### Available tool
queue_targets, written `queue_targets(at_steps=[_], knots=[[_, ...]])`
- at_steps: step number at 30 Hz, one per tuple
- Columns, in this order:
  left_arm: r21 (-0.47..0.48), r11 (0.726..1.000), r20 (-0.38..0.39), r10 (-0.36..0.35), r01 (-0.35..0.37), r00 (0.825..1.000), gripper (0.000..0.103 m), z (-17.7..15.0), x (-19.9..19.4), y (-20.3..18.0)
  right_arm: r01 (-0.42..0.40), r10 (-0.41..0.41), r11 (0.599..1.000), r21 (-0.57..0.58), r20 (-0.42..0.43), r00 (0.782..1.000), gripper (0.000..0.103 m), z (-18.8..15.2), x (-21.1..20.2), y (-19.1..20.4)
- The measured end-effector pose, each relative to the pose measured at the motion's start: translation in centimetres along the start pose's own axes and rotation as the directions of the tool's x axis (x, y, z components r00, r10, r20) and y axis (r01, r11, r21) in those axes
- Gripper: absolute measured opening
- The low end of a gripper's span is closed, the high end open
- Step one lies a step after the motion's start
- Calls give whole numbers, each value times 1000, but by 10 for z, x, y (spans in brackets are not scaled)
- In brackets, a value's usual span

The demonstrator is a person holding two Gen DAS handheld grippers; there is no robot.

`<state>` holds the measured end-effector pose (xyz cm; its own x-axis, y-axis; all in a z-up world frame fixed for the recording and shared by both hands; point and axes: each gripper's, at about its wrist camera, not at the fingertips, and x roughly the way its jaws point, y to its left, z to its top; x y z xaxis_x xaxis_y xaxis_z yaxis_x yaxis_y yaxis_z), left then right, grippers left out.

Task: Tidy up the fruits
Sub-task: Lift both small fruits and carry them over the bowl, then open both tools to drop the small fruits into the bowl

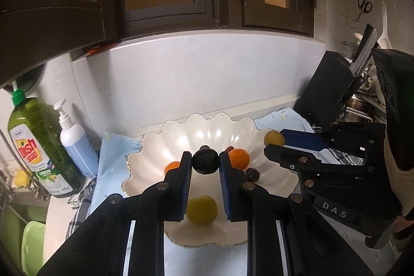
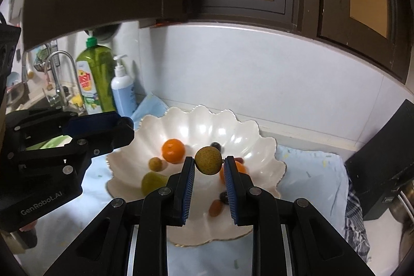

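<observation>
Bowl (image 2: pixel 207 120), white scalloped, on blue cloth (image 2: pixel 310 172) over desk: holds two oranges, green fruit, several small dark ones, most fruit apparently gathered. Left hand-held gripper (image 1: pixel 205 162) clamps dark round fruit (image 1: pixel 205 161) above bowl. Right hand-held gripper (image 2: pixel 209 164) clamps speckled yellow-brown fruit (image 2: pixel 208 160) above bowl. Both await release.

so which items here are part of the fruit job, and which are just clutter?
Job:
left hand-held gripper holding dark fruit
right hand-held gripper holding speckled yellow fruit
scalloped white bowl
orange

Clutter:
dish soap bottle
pump bottle
knife block
</observation>
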<state>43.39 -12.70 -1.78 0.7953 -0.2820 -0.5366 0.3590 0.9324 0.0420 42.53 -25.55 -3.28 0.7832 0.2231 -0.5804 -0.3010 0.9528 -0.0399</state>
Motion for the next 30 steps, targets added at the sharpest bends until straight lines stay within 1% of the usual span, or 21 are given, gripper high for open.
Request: queue_targets(at_steps=[9,15,21,23,24,25,26,27,30], knots=[[-15,1000,-73,-18,17,997,22,10,47,1,25,-23,999,20,-62,998,25,2,31,-19],[-20,1000,-137,-27,24,990,22,8,75,0,33,-28,999,42,-111,993,25,-4,50,-30],[-2,1000,-188,-11,11,982,23,-1,95,-1,44,-34,997,63,-149,988,25,-10,64,-39],[10,1000,-208,-6,8,978,27,-5,101,-2,49,-38,996,70,-156,987,26,-11,67,-41],[9,1000,-215,-4,6,977,38,-7,103,-2,53,-40,996,72,-159,986,27,-11,68,-42],[6,1000,-216,-2,3,976,46,-8,104,-2,58,-45,996,75,-162,986,33,-12,69,-43],[3,1000,-214,4,-3,977,46,-8,104,-1,62,-49,995,77,-164,985,39,-12,69,-44],[2,1000,-212,12,-12,977,47,-9,104,-1,72,-59,994,80,-162,985,48,-12,69,-45],[-8,998,-213,53,-56,976,55,-9,101,6,101,-88,992,78,-154,984,50,-12,66,-46]])
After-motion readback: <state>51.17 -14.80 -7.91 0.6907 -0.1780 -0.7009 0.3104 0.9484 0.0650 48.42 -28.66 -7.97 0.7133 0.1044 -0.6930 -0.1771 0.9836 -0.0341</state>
